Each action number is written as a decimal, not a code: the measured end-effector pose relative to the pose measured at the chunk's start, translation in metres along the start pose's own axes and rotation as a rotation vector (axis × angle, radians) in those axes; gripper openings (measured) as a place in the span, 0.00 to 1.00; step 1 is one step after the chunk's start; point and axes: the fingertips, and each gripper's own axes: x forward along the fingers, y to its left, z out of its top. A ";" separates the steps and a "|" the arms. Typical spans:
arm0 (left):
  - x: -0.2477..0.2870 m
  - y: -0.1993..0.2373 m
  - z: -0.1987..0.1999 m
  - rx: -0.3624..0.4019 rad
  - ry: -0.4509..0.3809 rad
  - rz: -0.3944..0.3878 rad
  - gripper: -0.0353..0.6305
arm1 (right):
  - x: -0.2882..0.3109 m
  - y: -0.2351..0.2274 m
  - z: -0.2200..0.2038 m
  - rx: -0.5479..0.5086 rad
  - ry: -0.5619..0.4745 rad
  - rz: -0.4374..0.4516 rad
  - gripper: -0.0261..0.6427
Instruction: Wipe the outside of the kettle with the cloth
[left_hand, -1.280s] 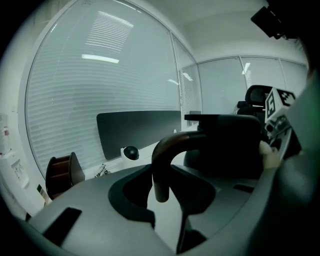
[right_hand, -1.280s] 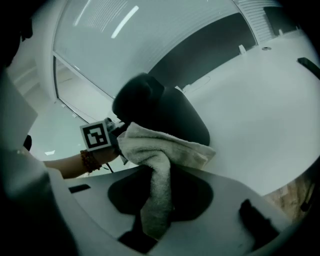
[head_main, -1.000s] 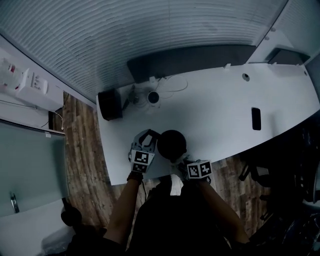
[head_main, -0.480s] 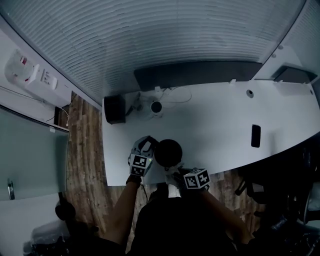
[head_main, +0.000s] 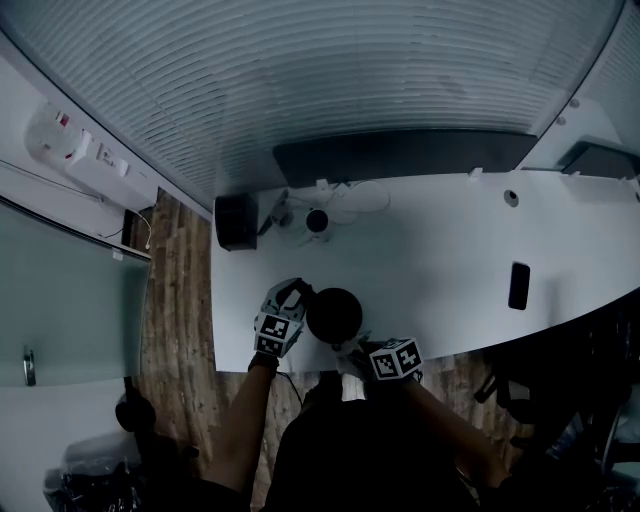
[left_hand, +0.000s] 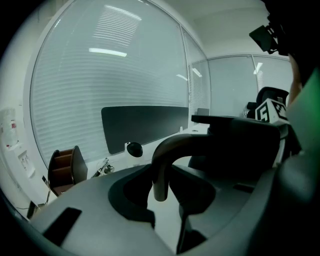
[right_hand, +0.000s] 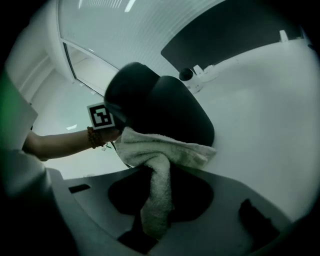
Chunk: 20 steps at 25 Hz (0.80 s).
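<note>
At the front edge of the white desk (head_main: 440, 250), the black kettle (head_main: 335, 313) stands straight up, long way up and down, with its handle (left_hand: 167, 150) sticking out toward 10 o'clock. The left gripper (head_main: 297, 293) is clamped on that handle. The right gripper (head_main: 355, 346), at 5 o'clock from the kettle, squeezes the cloth (right_hand: 160, 150), which touches the kettle's side. Since 1 second ago the kettle and left gripper have stayed put; the right gripper has tipped a little.

The white table (head_main: 440, 240) carries a dark kettle (head_main: 334, 313), a black box (head_main: 236, 221) and a flat black slab (head_main: 518, 286).
</note>
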 end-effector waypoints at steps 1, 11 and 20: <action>0.001 0.000 0.000 0.000 0.005 0.000 0.22 | 0.003 -0.007 -0.001 0.008 0.014 -0.006 0.17; 0.010 -0.001 0.002 0.036 0.078 -0.058 0.22 | 0.030 -0.045 -0.020 0.081 0.142 -0.013 0.17; 0.017 0.001 0.005 0.041 0.065 -0.098 0.22 | -0.029 0.014 0.022 -0.116 0.034 0.103 0.17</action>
